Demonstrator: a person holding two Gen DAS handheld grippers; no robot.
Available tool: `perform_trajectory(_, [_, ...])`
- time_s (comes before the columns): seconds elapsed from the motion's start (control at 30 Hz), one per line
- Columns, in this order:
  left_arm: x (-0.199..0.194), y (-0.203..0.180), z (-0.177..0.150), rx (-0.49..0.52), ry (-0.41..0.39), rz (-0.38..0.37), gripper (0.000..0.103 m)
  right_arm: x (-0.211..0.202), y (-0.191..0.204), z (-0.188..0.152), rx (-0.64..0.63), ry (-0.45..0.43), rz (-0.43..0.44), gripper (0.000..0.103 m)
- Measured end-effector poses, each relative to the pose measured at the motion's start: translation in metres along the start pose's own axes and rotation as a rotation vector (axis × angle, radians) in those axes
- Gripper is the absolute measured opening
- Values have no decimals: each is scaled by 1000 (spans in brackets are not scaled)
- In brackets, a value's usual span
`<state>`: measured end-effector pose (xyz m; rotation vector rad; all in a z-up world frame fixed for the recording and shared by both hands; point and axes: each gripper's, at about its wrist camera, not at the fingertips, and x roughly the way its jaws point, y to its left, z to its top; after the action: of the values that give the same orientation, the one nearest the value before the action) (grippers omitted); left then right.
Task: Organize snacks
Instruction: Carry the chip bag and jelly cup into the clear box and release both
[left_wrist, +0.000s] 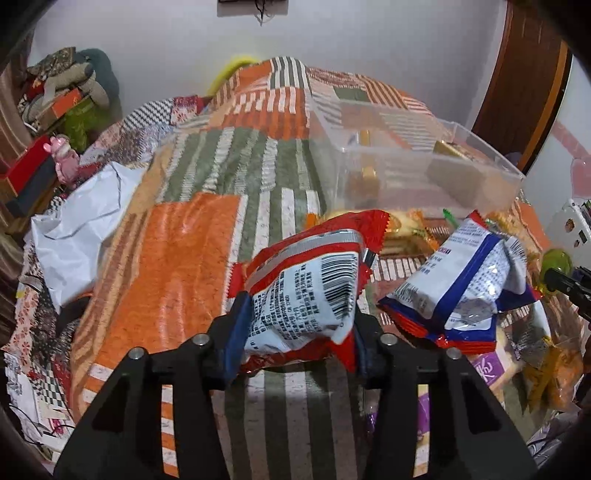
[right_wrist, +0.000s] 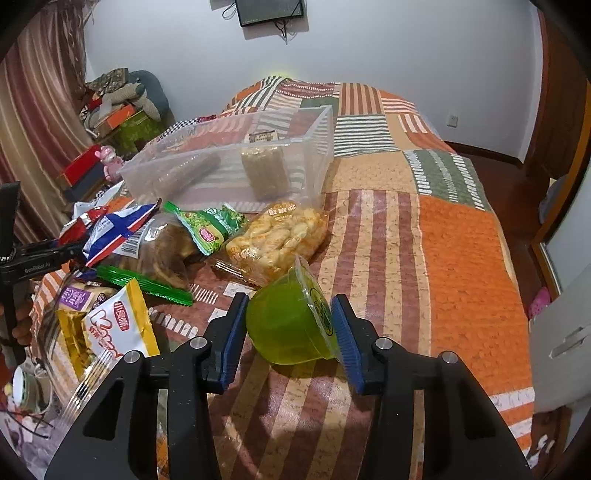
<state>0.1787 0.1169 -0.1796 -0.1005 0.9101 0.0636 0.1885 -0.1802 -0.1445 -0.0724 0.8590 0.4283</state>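
My left gripper (left_wrist: 299, 328) is shut on a red and white snack packet (left_wrist: 310, 291) and holds it above the patchwork bedspread. A blue and white snack packet (left_wrist: 465, 284) lies just right of it. My right gripper (right_wrist: 290, 332) is shut on a green jelly cup (right_wrist: 291, 325), held tilted over the bed; the cup also shows at the right edge of the left wrist view (left_wrist: 556, 264). A clear plastic bin (right_wrist: 229, 162) with a few snacks inside stands beyond the pile; it also shows in the left wrist view (left_wrist: 417, 162).
A pile of snacks lies left of the jelly cup: a bag of yellow puffs (right_wrist: 277, 236), a green packet (right_wrist: 210, 229), a white and yellow packet (right_wrist: 118, 325). A white bag (left_wrist: 77, 225) lies at the bed's left edge. Boxes (right_wrist: 110, 122) are stacked by the curtain.
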Motion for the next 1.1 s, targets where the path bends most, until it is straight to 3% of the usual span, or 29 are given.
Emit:
perform_trajectory(0.2, [-18, 4, 5, -8, -35, 2, 34, -13, 3, 9, 4, -47, -1, 42])
perform_trajectory(0.7, [-65, -6, 34, 11, -163, -26, 33, -36, 16, 40, -15, -159, 14, 42])
perform_trajectory(1.1, [-69, -22, 71, 19, -200, -88, 33, -36, 25, 71, -44, -225, 35, 42])
